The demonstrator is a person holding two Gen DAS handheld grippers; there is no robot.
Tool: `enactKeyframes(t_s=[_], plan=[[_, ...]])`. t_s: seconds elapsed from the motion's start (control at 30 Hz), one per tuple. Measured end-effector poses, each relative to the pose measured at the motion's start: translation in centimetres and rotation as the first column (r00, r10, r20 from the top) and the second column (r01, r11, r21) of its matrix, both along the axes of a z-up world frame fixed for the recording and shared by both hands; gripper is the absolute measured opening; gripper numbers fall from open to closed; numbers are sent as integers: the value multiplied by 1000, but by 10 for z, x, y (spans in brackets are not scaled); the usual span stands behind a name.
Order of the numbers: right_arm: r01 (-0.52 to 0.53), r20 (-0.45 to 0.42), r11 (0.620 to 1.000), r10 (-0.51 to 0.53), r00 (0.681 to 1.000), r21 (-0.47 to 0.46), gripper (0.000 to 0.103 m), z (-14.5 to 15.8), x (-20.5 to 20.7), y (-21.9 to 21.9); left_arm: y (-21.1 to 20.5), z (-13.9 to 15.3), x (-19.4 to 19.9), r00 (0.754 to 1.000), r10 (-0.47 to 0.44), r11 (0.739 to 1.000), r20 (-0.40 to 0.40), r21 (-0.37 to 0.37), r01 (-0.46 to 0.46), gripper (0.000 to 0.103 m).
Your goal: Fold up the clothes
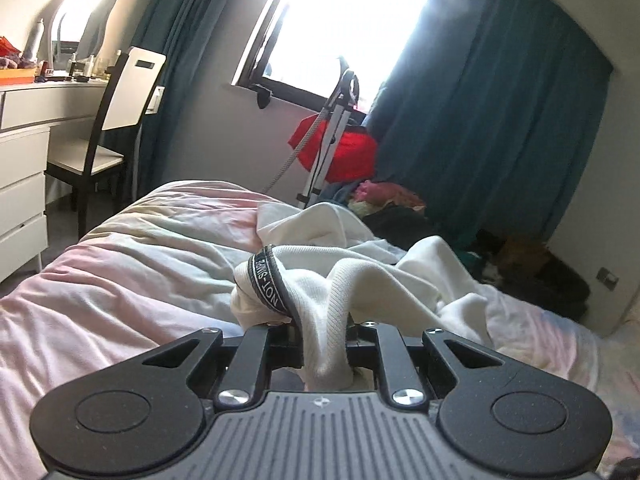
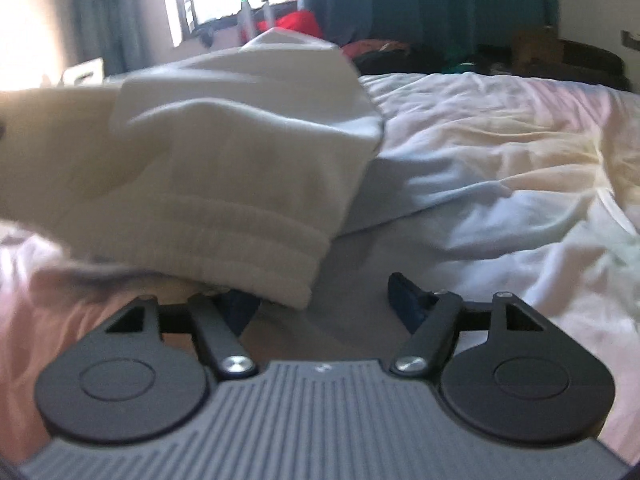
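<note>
The left gripper was clenched on a ribbed fold of the soft white sweater lying crumpled on the wrinkled pink bedsheet, while the right gripper stood released, its thick cuff just before the jaws.
</note>
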State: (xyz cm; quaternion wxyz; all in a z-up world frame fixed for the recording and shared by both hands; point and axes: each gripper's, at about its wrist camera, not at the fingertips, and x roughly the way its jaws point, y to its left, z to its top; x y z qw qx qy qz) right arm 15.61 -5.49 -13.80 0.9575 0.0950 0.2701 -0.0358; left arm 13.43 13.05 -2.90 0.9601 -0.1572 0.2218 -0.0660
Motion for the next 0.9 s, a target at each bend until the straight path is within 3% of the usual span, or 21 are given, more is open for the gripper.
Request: enactKeyframes(t_s=[0.17, 0.27, 0.43, 0.5, 0.57, 0.73, 0.9], plan=[[86, 229, 995, -71, 971, -54, 68, 26, -19, -6, -9, -5, 6, 999, 4, 1000, -44, 31, -3, 15], [67, 294, 996, -48, 955, -57, 67, 32, -19, -7, -14, -9, 8, 998, 7, 998, -62, 66, -3, 16], [28, 205, 999, -18, 979, -44, 66, 21, -3, -6, -14, -15, 13, 996, 1, 996, -91, 88, 7, 17], [-8, 155, 1000, 6, 988, 15, 35, 18, 0, -9, -13, -17, 15, 995, -6, 995, -101, 94, 16, 20], [-3, 131, 1000, 3, 991, -1, 25, 19, -1, -5, -14, -18, 17, 994, -14, 994, -106, 108, 26, 21], [0, 227, 987, 37, 973, -162, 18, 37, -24, 15, -13, -25, 19, 985, -56, 988, -164, 136, 79, 26], [18, 295, 990, 24, 955, -140, 15, 56, -46, 13, 1, -31, 14, 952, -76, 984, -298, 130, 119, 43]])
